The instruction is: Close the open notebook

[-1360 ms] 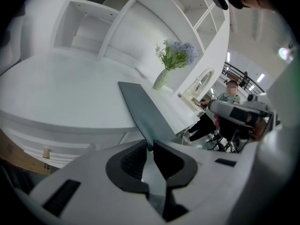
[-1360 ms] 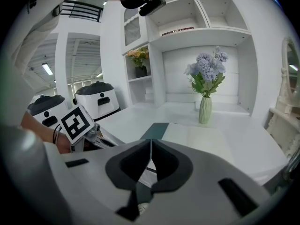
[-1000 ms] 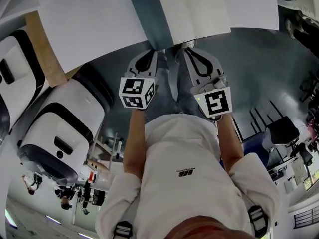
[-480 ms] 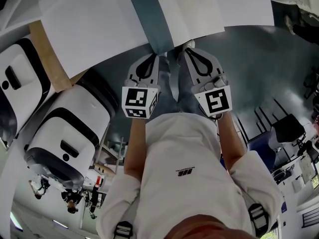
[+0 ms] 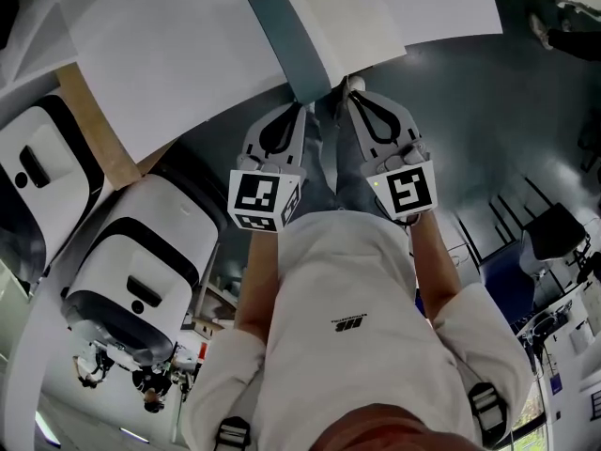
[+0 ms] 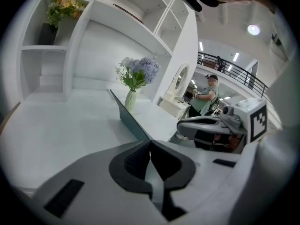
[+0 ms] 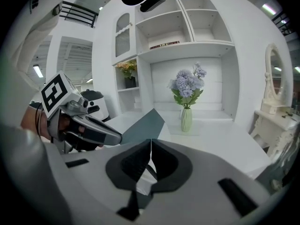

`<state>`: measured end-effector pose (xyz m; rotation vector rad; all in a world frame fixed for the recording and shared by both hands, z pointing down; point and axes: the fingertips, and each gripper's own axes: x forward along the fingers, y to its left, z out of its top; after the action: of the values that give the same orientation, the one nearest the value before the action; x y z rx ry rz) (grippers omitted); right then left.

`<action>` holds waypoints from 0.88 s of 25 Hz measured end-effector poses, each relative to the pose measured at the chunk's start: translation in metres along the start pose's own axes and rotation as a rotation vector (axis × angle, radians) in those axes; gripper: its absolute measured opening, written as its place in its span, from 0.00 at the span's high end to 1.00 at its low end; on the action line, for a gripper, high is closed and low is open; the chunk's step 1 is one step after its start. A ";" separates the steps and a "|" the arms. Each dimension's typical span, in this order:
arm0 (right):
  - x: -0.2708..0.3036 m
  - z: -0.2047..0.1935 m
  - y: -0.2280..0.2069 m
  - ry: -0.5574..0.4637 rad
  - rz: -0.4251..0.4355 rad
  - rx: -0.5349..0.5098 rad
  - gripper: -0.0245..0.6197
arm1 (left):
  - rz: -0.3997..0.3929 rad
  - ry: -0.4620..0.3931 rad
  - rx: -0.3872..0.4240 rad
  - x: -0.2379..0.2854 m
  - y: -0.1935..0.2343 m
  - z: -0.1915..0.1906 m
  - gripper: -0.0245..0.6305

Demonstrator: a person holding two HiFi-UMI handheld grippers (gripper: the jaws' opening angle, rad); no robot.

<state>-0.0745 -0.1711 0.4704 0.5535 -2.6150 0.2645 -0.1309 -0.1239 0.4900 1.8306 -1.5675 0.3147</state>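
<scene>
The person wears a white short-sleeved T-shirt [image 5: 343, 289] with a small dark logo [image 5: 349, 326] printed on the chest. Dark straps with black-and-white buckles [image 5: 232, 433] sit at both shoulders. The left gripper [image 5: 297, 107] and the right gripper [image 5: 354, 88] share one build: a pale grey moulded shell, tapering forward, with a dark teardrop-shaped opening along the top. At the rear of each rides a white cube printed with black square markers, left cube [image 5: 263, 200], right cube [image 5: 405, 192]. In the gripper views the broad grey fingers [image 6: 93, 168] are lined inside with black ribbed pads [image 7: 129, 165].
</scene>
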 end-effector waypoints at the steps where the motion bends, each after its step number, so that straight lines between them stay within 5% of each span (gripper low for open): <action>1: -0.002 0.000 -0.003 0.000 -0.008 0.002 0.97 | -0.010 -0.002 0.006 0.002 -0.004 0.003 0.96; 22: -0.034 0.000 -0.052 -0.020 -0.115 0.050 0.97 | -0.120 0.012 0.094 0.040 -0.052 0.034 0.96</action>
<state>-0.0249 -0.2067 0.4593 0.7244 -2.5899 0.2895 -0.0812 -0.1754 0.4713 1.9824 -1.4493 0.3475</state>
